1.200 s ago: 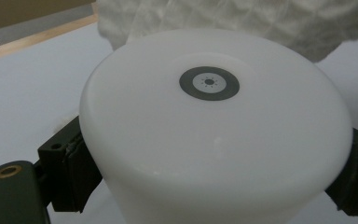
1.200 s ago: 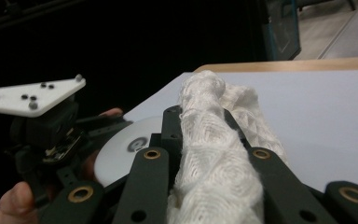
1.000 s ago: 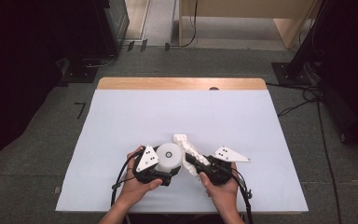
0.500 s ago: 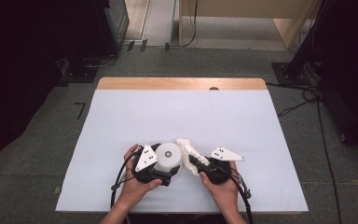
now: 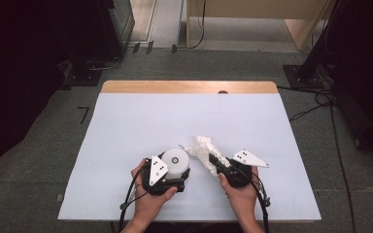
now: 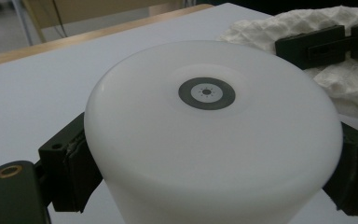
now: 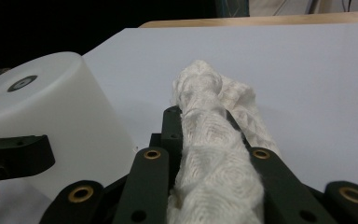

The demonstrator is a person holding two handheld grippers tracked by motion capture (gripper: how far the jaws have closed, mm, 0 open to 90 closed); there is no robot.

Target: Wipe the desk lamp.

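Observation:
A white, smooth cylinder with a small grey ring on its top stands on the white table near the front edge. My left gripper is shut on the white cylinder, one pad on each side of its wall. To its right, my right gripper is shut on a crumpled white cloth. The bunched cloth runs lengthwise between the jaws of the right gripper and sticks out past their tips. A narrow gap separates the cloth from the cylinder.
A wooden strip runs along the table's far edge. Dark equipment stands on the floor to the left, cables lie at the right, and a wooden furniture leg stands behind.
My right gripper has drawn the cloth a little to the right, away from the cylinder it was against. The left gripper and cylinder have stayed in place.

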